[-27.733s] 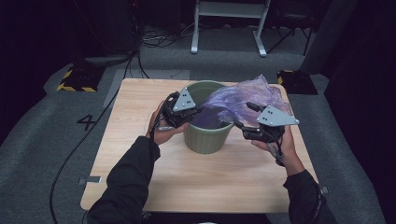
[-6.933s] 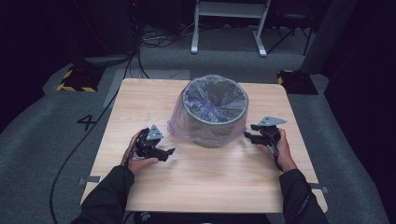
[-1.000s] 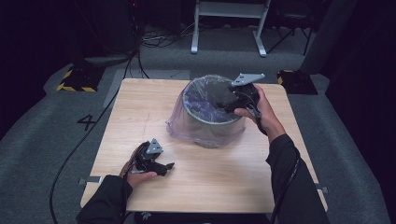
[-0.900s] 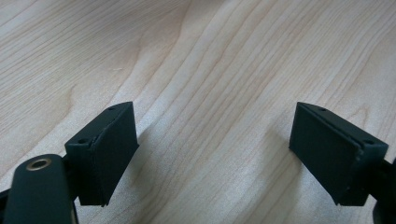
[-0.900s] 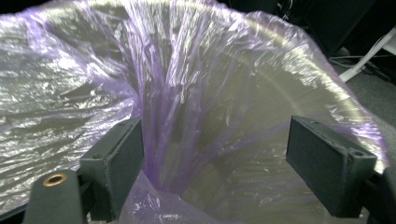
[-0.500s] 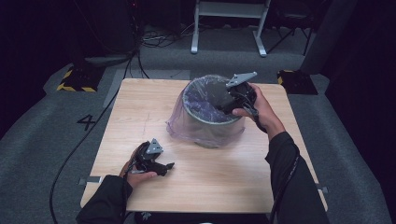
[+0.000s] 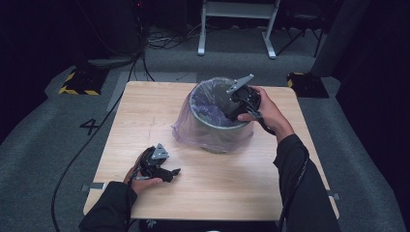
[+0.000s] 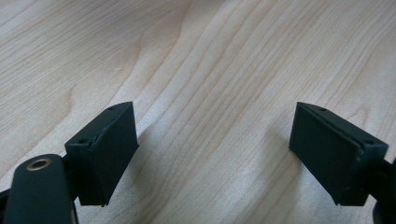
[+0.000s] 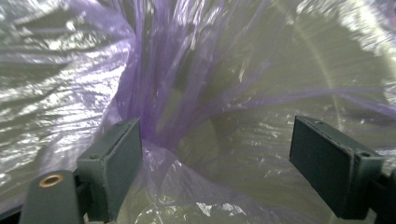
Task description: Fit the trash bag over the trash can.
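Bin liner (image 9: 187, 70) (purple), bunched, bin (image 7: 217, 126) bottom hidden

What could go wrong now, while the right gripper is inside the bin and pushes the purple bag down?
1. The right gripper has open jaws among loose folds of the purple bag; a jaw edge could snag or tear the thin film.
2. Pushing may drag the bag's overhang off the bin rim.
3. The left gripper rests open on the table, away from the bin, so the bin might slide or tip.
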`<state>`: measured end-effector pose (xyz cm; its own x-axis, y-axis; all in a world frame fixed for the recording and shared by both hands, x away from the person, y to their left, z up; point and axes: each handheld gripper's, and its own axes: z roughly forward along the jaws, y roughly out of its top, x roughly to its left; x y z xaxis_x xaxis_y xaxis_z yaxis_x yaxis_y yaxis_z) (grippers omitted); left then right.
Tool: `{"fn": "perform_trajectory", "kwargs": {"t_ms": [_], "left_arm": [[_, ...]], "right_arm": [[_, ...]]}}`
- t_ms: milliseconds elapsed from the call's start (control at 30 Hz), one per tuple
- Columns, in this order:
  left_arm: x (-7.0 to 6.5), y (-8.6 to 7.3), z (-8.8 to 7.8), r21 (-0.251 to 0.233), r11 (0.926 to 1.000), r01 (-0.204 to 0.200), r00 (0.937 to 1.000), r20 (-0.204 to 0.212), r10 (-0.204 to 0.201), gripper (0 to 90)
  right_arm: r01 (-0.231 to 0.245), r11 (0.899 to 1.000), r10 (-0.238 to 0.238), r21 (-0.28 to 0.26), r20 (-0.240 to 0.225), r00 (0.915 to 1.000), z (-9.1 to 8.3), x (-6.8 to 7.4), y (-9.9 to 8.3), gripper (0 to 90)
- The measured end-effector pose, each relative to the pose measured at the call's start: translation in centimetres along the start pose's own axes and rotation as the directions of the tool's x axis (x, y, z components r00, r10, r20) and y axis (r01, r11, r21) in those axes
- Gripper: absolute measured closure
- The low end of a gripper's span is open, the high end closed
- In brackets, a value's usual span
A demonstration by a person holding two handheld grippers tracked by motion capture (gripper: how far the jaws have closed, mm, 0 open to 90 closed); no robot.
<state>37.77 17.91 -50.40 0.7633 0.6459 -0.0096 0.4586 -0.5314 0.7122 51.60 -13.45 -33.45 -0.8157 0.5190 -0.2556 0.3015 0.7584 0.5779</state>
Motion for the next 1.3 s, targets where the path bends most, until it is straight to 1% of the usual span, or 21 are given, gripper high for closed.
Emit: {"fn": "perform_trajectory", "kwargs": {"t_ms": [33,67,100,167,267,433,567,700,833,967,1033,1067,1100,1267,1300], "left_arm": [[0.0,0.0,0.0,0.0,1.0,0.0,1.0,0.0,0.0,14.7],[0.0,0.0,0.0,0.0,1.0,0.0,1.0,0.0,0.0,14.7],[0.0,0.0,0.0,0.0,1.0,0.0,1.0,0.0,0.0,14.7],[0.0,0.0,0.0,0.0,1.0,0.0,1.0,0.0,0.0,14.7],[0.0,0.0,0.0,0.0,1.0,0.0,1.0,0.0,0.0,14.7],[0.0,0.0,0.0,0.0,1.0,0.0,1.0,0.0,0.0,14.7],[0.0,0.0,0.0,0.0,1.0,0.0,1.0,0.0,0.0,14.7],[0.0,0.0,0.0,0.0,1.0,0.0,1.0,0.0,0.0,14.7],[0.0,0.0,0.0,0.001,1.0,-0.001,1.0,0.0,0.001,14.7],[0.0,0.0,0.0,0.0,1.0,0.0,1.0,0.0,0.0,14.7],[0.01,0.0,0.0,0.001,1.0,-0.001,1.0,0.0,0.001,14.7],[0.01,0.0,0.0,0.001,1.0,-0.001,1.0,0.0,0.001,14.7],[0.0,0.0,0.0,0.0,1.0,0.0,1.0,0.0,0.0,14.7],[0.0,0.0,0.0,0.0,1.0,0.0,1.0,0.0,0.0,14.7],[0.0,0.0,0.0,0.0,1.0,0.0,1.0,0.0,0.0,14.7]], "right_arm": [[0.005,1.0,-0.005,0.012,-0.003,1.0,0.05,0.03,0.06,16.9],[0.005,1.0,-0.005,0.012,-0.003,1.0,0.05,0.03,0.06,16.9],[0.011,1.0,-0.011,0.027,0.005,0.9999,0.14,0.09,0.19,17.2],[0.013,0.999,-0.013,0.032,0.007,0.9999,0.16,0.12,0.24,17.3],[0.017,0.998,-0.018,0.057,0.02,0.9996,0.3,0.23,0.43,17.8],[0.039,0.994,-0.041,0.099,0.02,0.999,0.5,0.32,0.55,18.8],[0.047,0.991,-0.05,0.123,0.02,0.9986,0.62,0.43,0.67,20.4],[0.045,0.99,-0.049,0.131,0.022,0.9986,0.66,0.44,0.72,20.3],[0.045,0.991,-0.048,0.126,0.022,0.9986,0.64,0.43,0.69,20.2],[0.036,0.994,-0.038,0.104,0.02,0.9991,0.53,0.43,0.61,20.0],[0.033,0.994,-0.035,0.102,0.02,0.9992,0.51,0.4,0.56,19.8],[0.032,0.994,-0.035,0.105,0.022,0.9992,0.52,0.41,0.56,19.8],[0.036,0.992,-0.04,0.123,0.031,0.9987,0.57,0.49,0.62,19.4],[0.04,0.989,-0.045,0.144,0.034,0.9984,0.75,0.52,0.82,19.2],[0.043,0.985,-0.05,0.168,0.039,0.998,0.87,0.59,0.93,19.0]]}}
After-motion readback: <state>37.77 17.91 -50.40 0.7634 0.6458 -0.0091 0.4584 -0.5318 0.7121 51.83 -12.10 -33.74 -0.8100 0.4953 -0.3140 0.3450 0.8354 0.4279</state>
